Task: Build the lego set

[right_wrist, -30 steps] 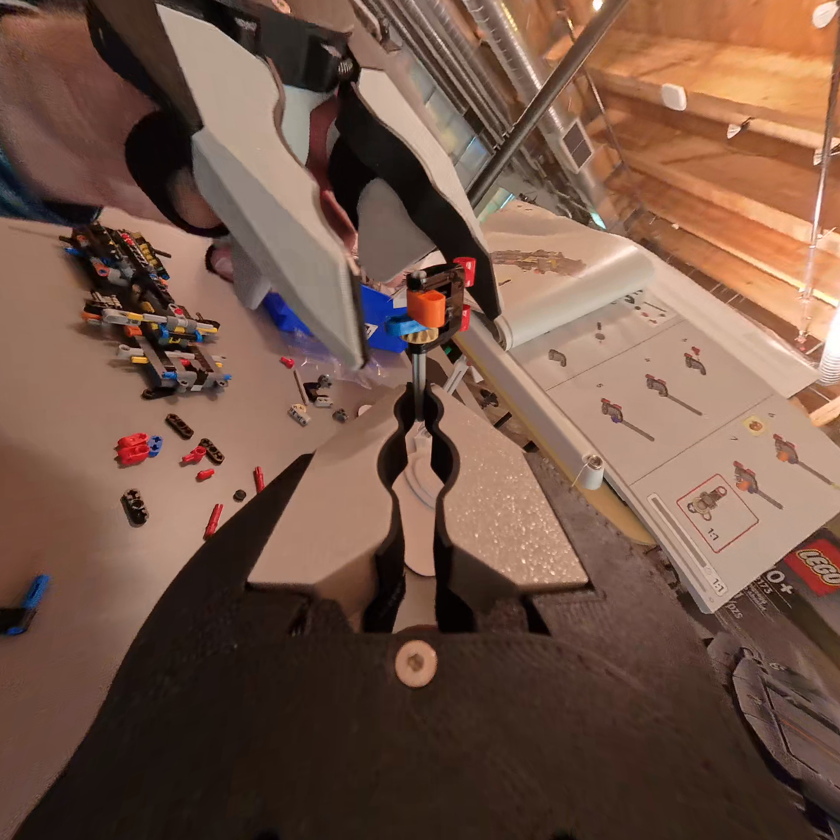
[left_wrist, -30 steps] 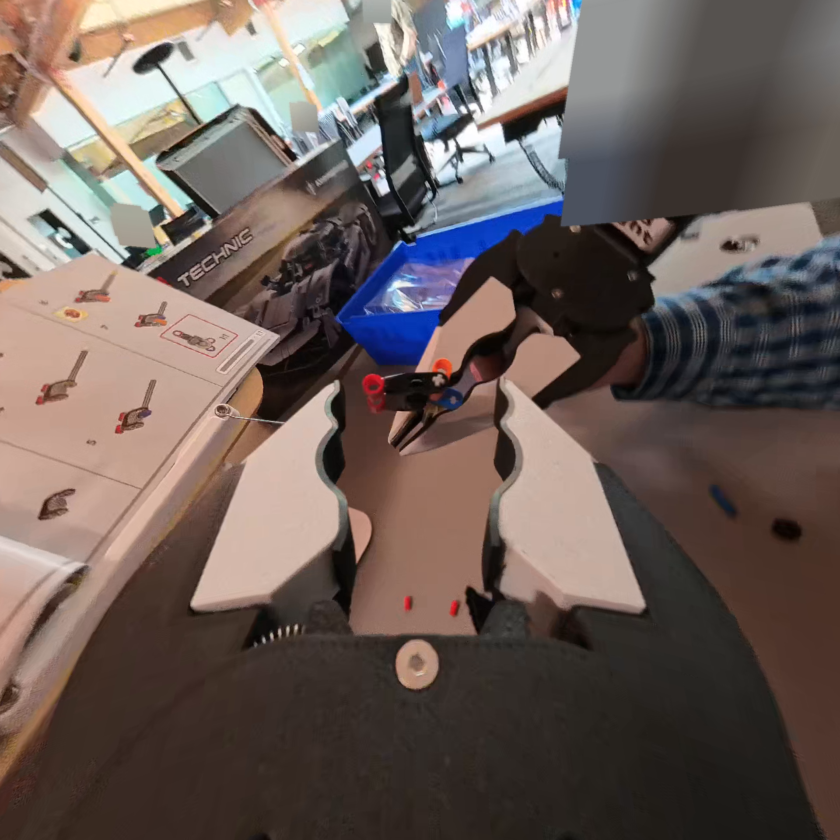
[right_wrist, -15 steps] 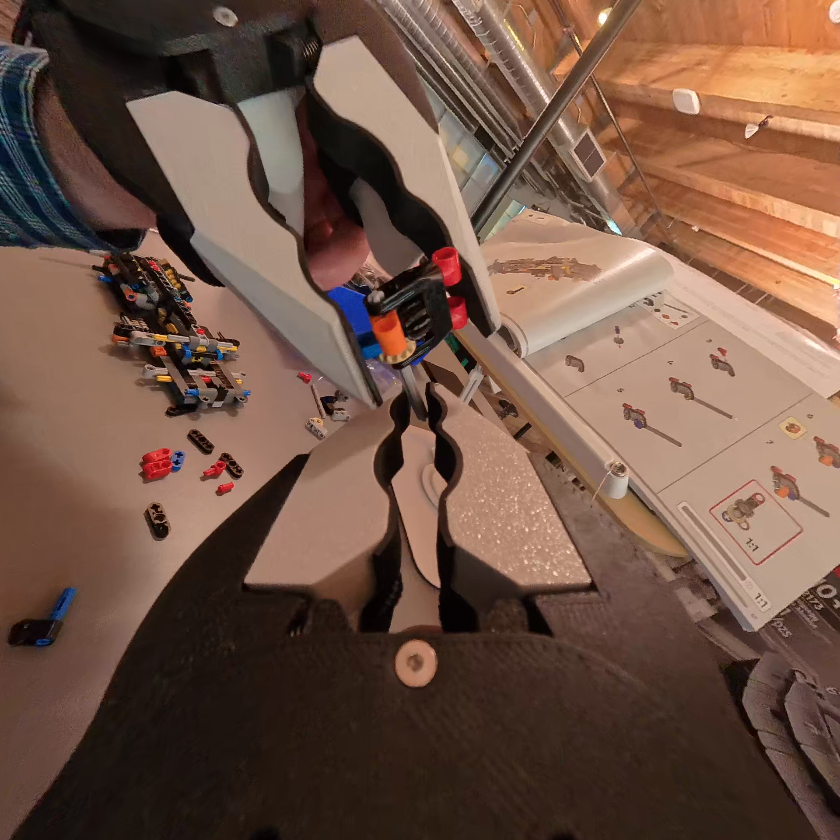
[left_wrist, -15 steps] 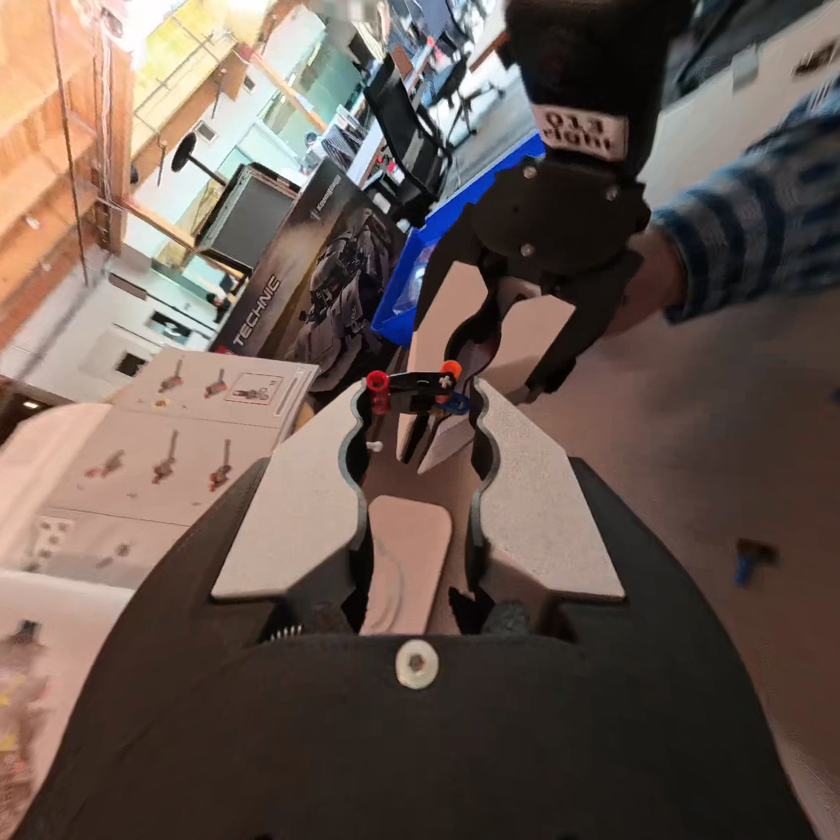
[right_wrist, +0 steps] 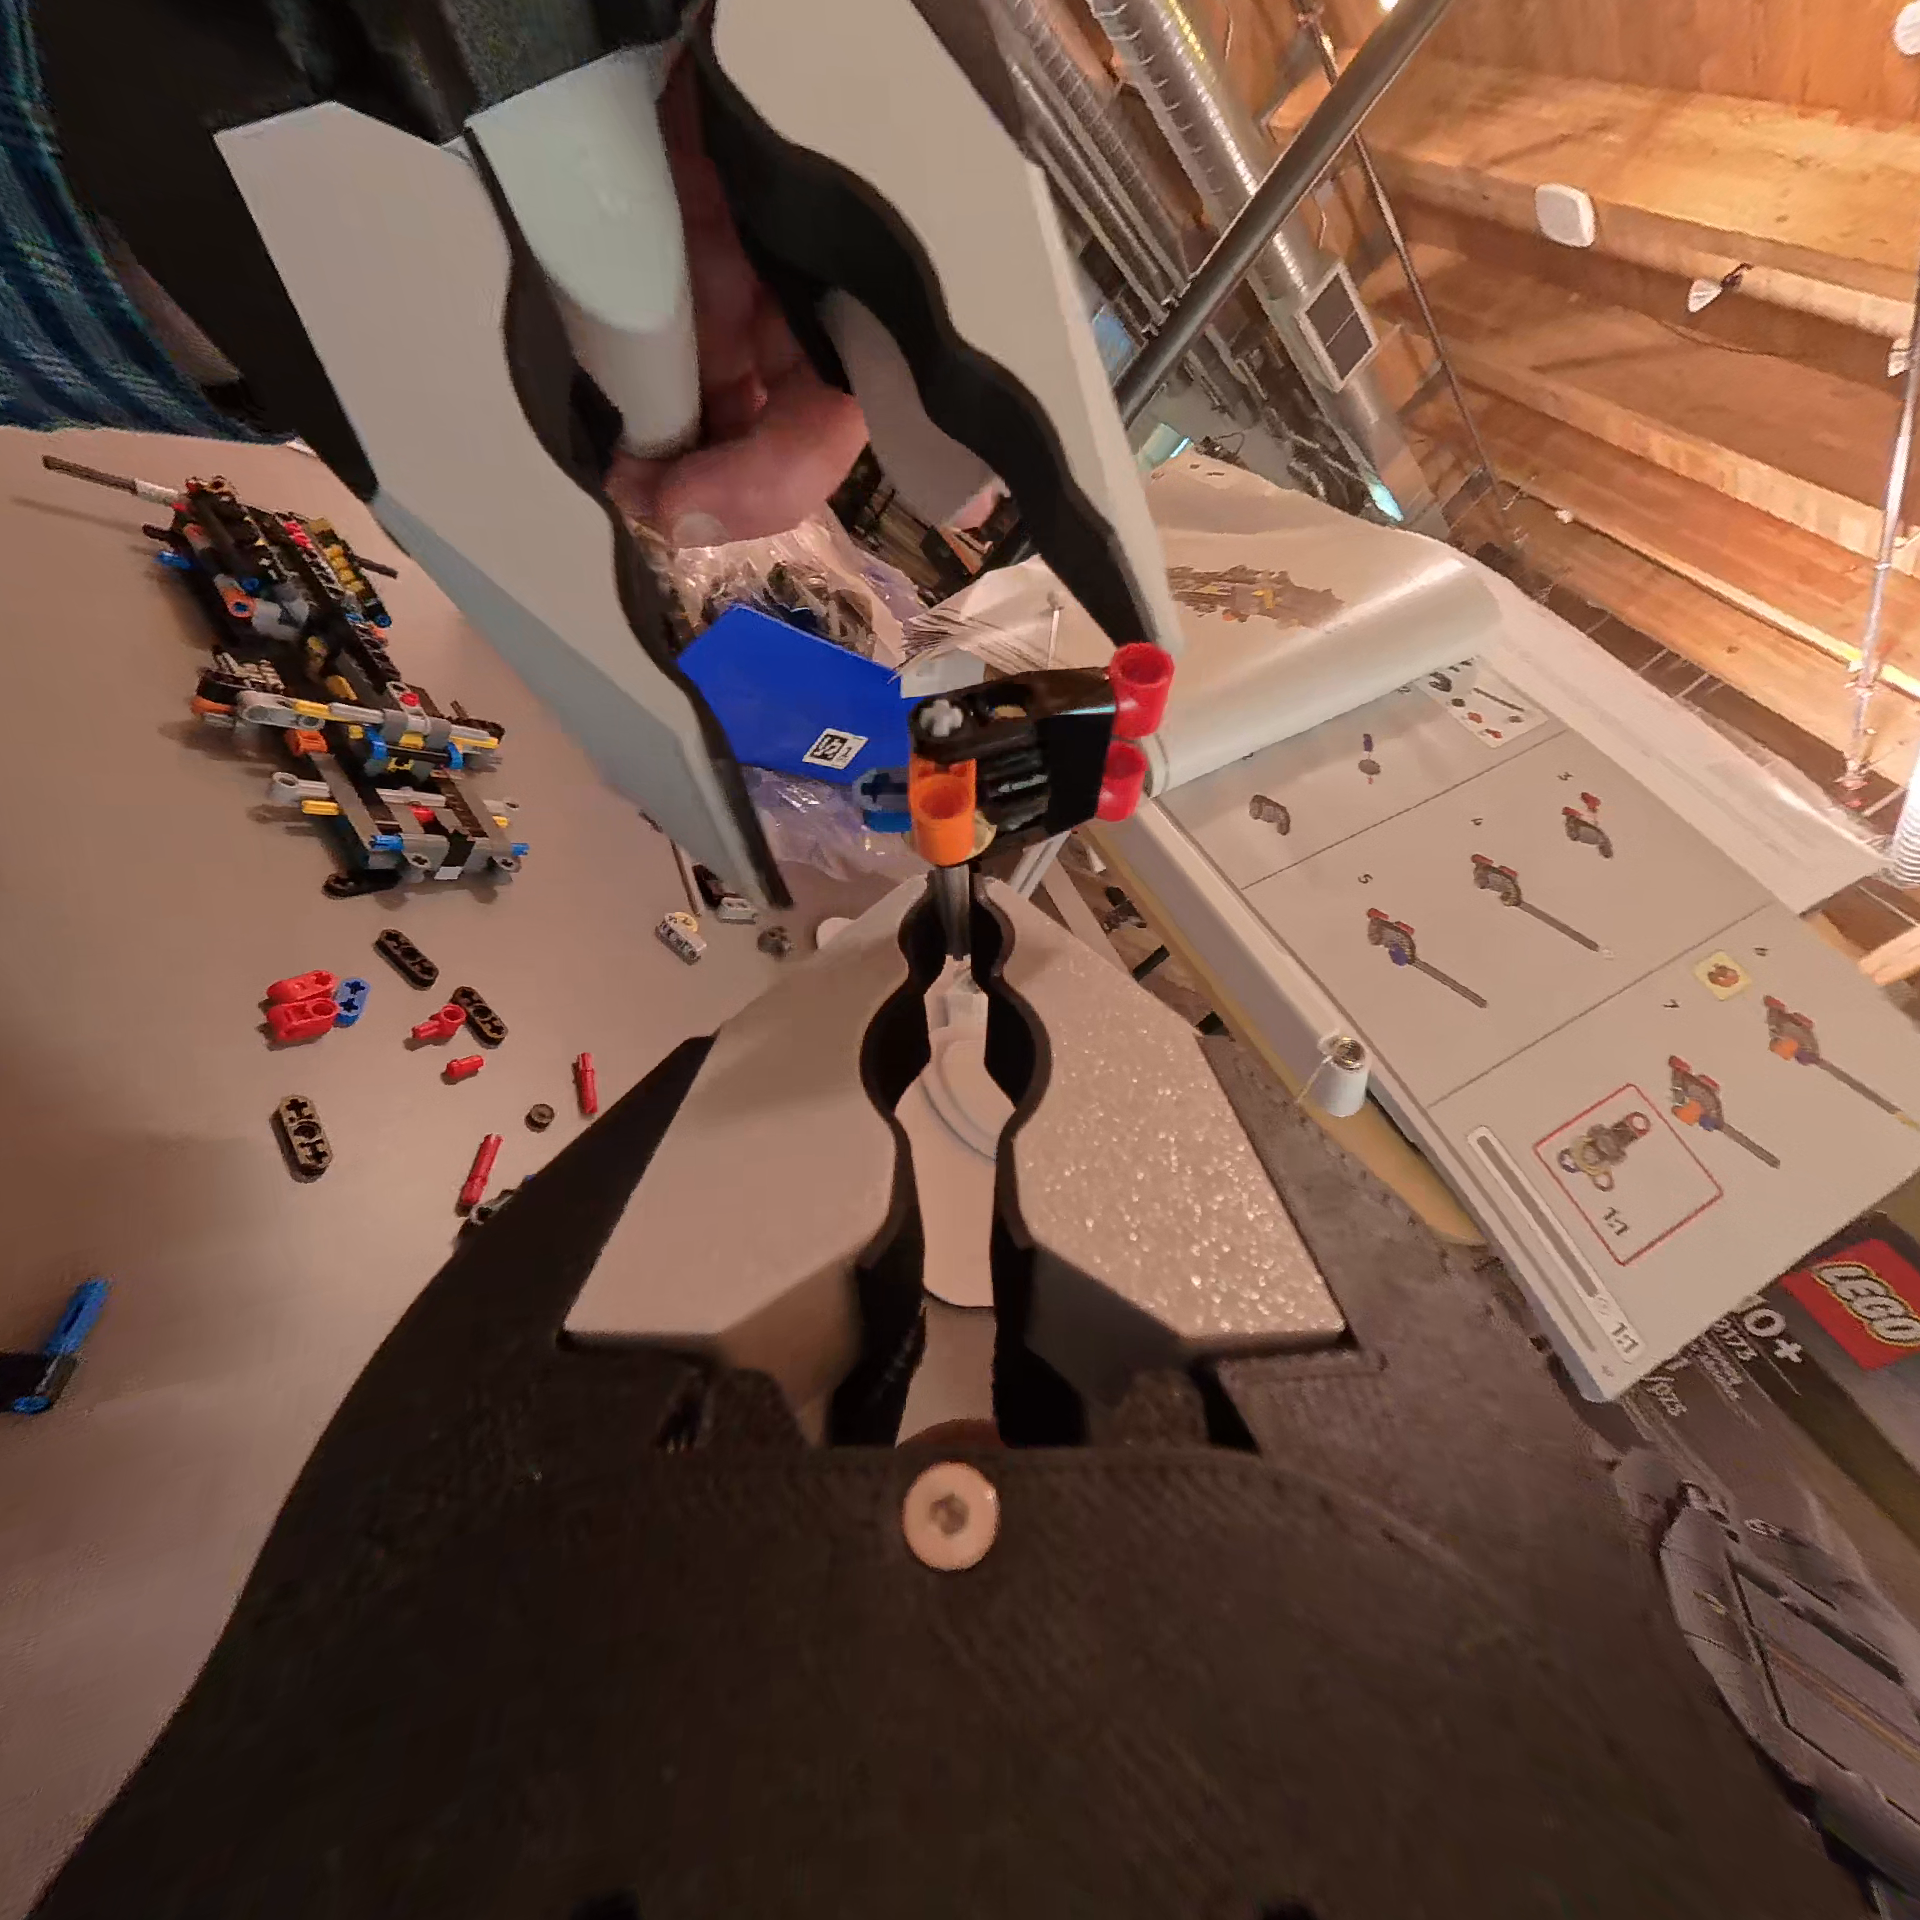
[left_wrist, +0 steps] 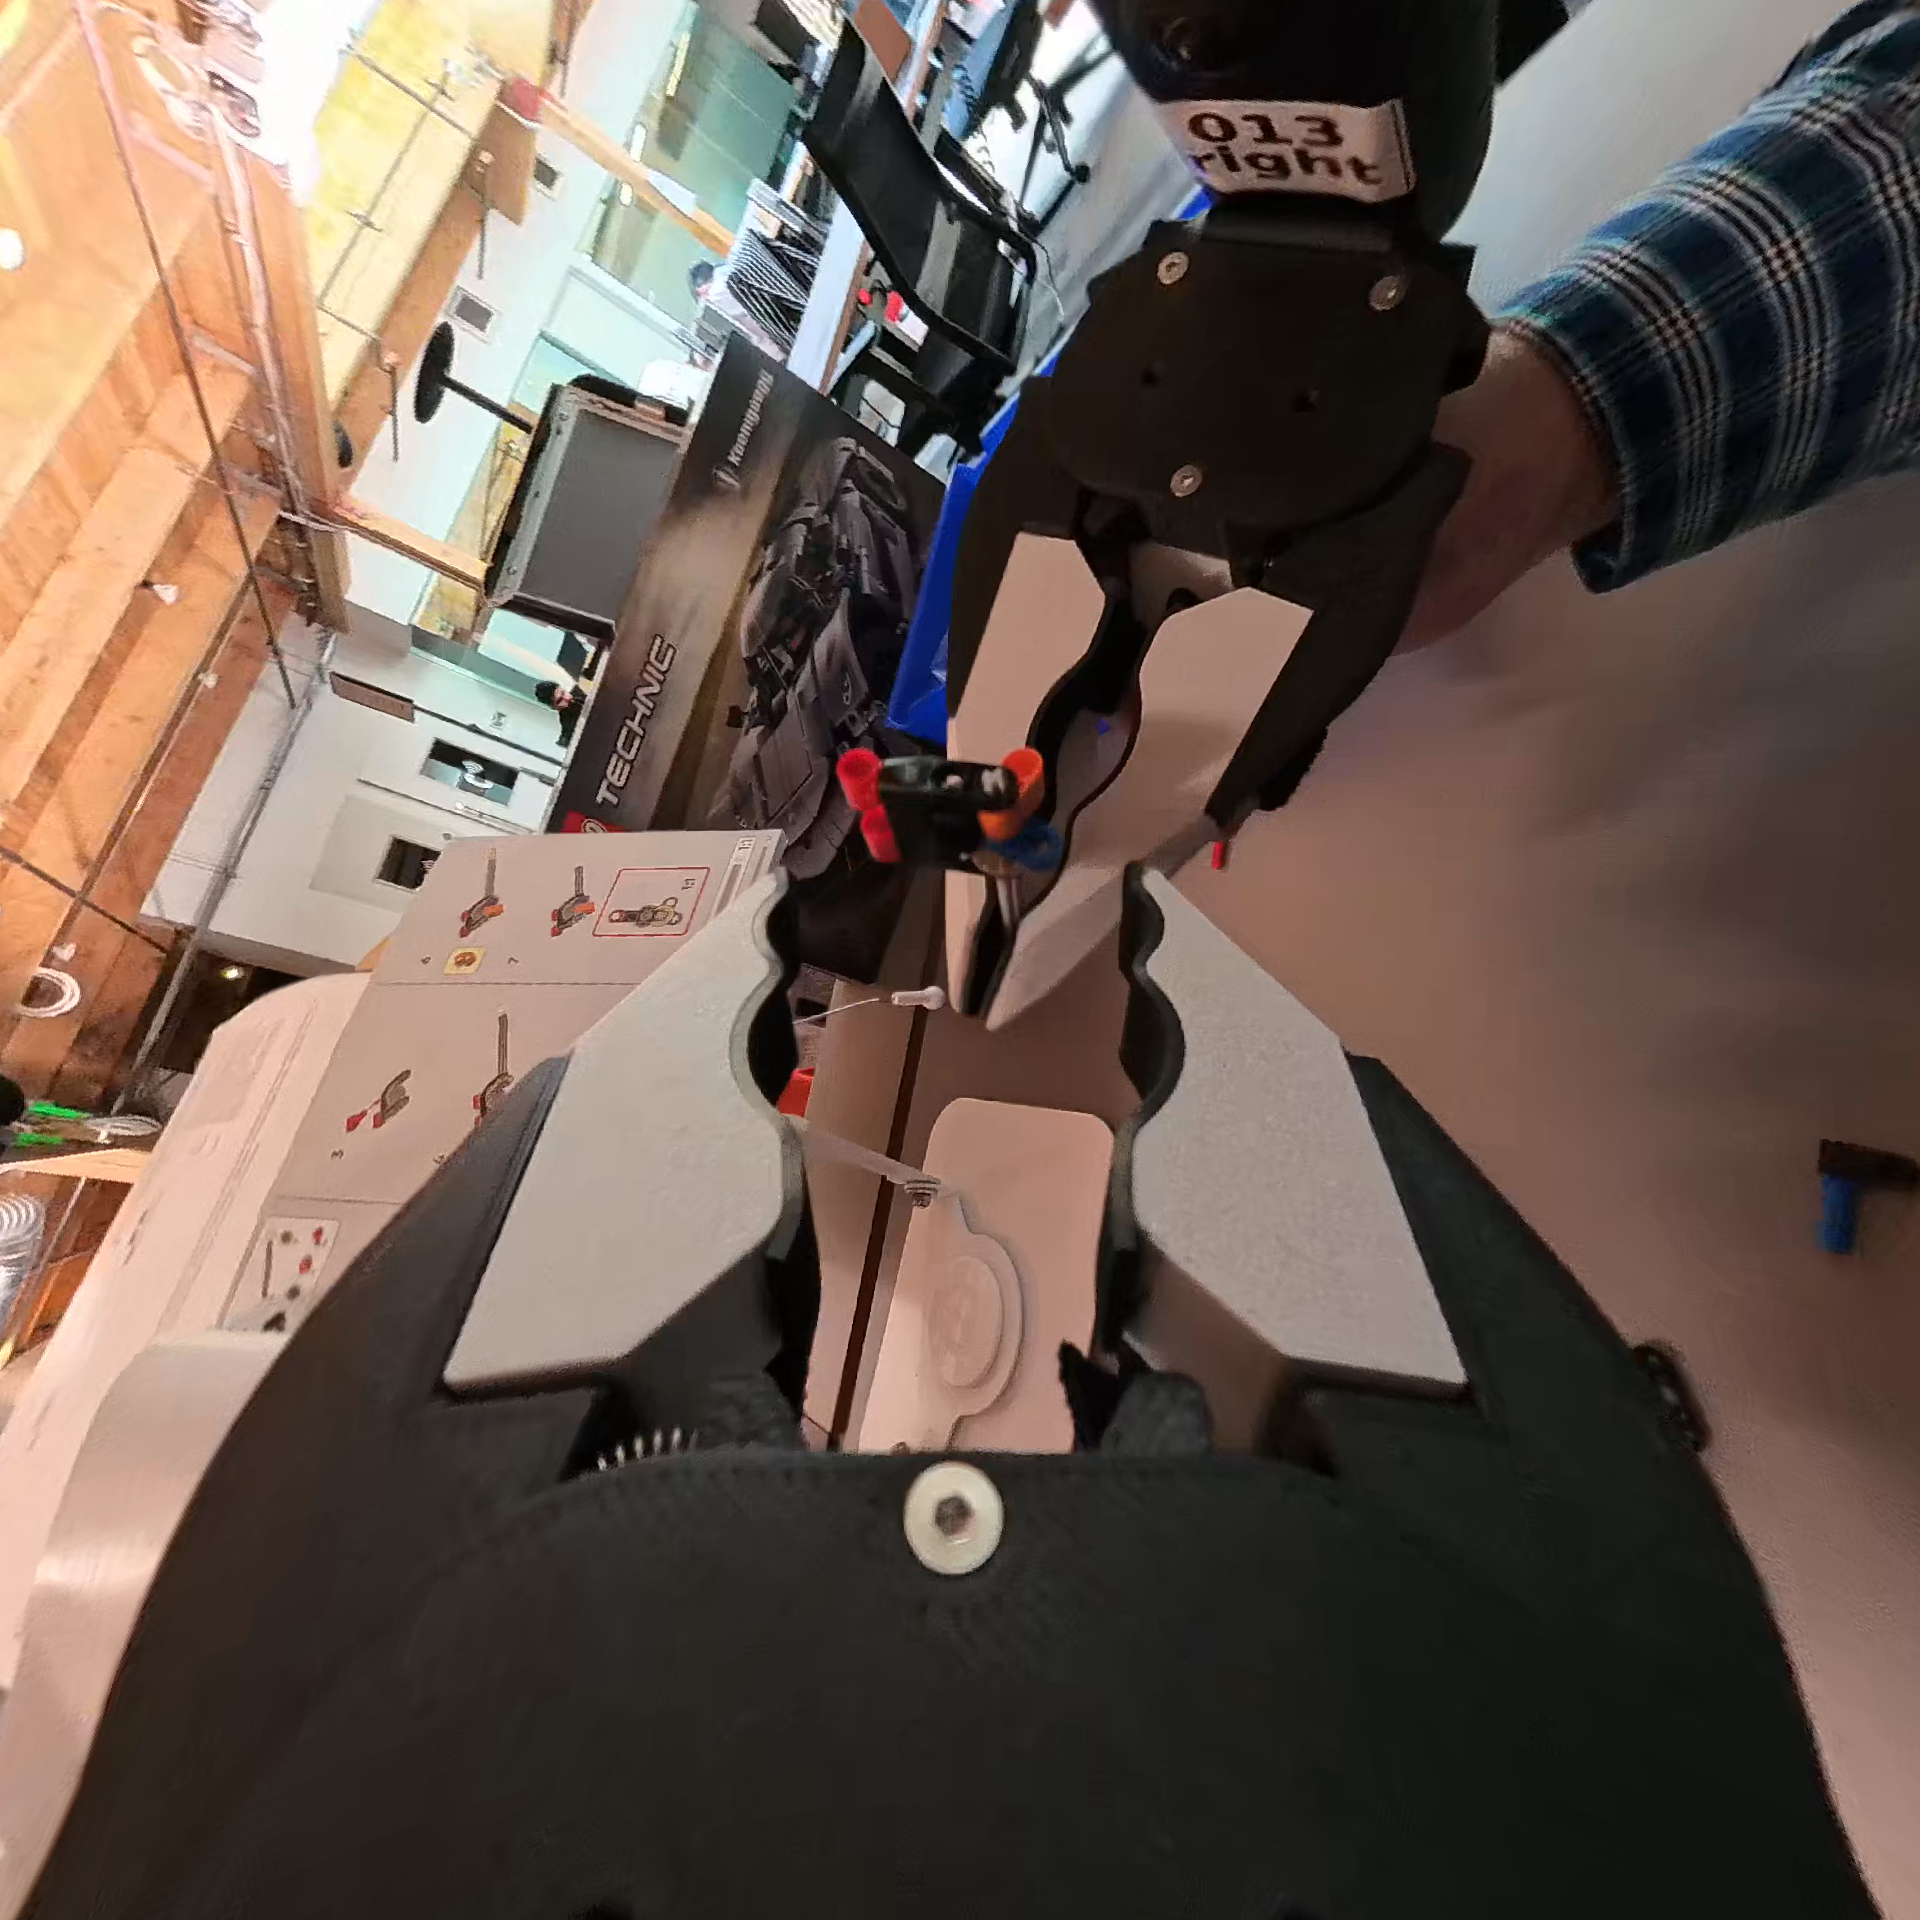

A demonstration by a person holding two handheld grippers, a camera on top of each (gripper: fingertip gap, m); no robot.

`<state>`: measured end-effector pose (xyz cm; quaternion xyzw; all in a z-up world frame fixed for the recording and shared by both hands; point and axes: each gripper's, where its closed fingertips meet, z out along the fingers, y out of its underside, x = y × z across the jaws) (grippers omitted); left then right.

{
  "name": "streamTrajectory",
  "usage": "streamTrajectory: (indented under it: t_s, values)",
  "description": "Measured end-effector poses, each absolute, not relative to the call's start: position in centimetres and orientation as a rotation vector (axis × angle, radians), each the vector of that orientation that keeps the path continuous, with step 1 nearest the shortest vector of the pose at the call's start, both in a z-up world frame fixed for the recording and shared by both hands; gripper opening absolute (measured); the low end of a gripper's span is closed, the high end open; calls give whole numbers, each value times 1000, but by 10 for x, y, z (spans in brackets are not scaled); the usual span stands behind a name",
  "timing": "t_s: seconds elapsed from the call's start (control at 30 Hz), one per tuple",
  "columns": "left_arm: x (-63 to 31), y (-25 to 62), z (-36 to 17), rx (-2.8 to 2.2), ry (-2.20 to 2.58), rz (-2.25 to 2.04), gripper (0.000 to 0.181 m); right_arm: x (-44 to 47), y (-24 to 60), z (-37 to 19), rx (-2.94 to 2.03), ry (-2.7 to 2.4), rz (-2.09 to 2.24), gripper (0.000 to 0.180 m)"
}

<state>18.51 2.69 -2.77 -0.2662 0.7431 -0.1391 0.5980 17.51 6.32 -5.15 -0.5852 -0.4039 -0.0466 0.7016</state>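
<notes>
Here, in the left wrist view, the left gripper (left_wrist: 951, 935) has its jaws wide apart just below the small lego assembly (left_wrist: 940, 805), and in the right wrist view the right gripper (right_wrist: 961, 914) clamps that assembly's dark axle (right_wrist: 958, 914), left of the instruction booklet (right_wrist: 1558, 997).

Left claw (left_wrist: 951, 914): black textured printed body, 2 pale grey fingers (left_wrist: 644, 1153) with wavy black-lined inner edges, grainy surface. Silver hex screw in white washer (left_wrist: 953, 1523) at centre of body; small coil spring (left_wrist: 644, 1442) visible near left finger base. Pale rounded plate between finger bases.

Right claw (right_wrist: 954, 914): same build, black body, 2 grey fingers, identical centre screw (right_wrist: 949, 1513). Seen from left wrist view: round black housing with 4 small screws, white label with dark writing on top.

Sleeve (left_wrist: 1725, 301): blue, white and dark plaid.
</notes>
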Motion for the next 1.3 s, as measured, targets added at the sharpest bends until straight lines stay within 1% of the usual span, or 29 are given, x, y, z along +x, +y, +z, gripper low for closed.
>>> streamTrajectory:
  t_s: [0.27, 0.63, 1.0, 1.3]
  values:
    - [174, 33, -41, -696, 1673, -391, 55, 182, 63, -44, -1246, -910, -220, 0]
    - [168, 43, -66, -834, 1607, -476, 47, 177, 58, -44, -1214, -960, -227, 0]
    - [168, 50, -100, -981, 1571, -519, 46, 180, 66, -54, -1237, -977, -307, 0]
    - [168, 57, -100, -1024, 1472, -540, 41, 181, 71, -62, -1255, -1000, -356, 0]
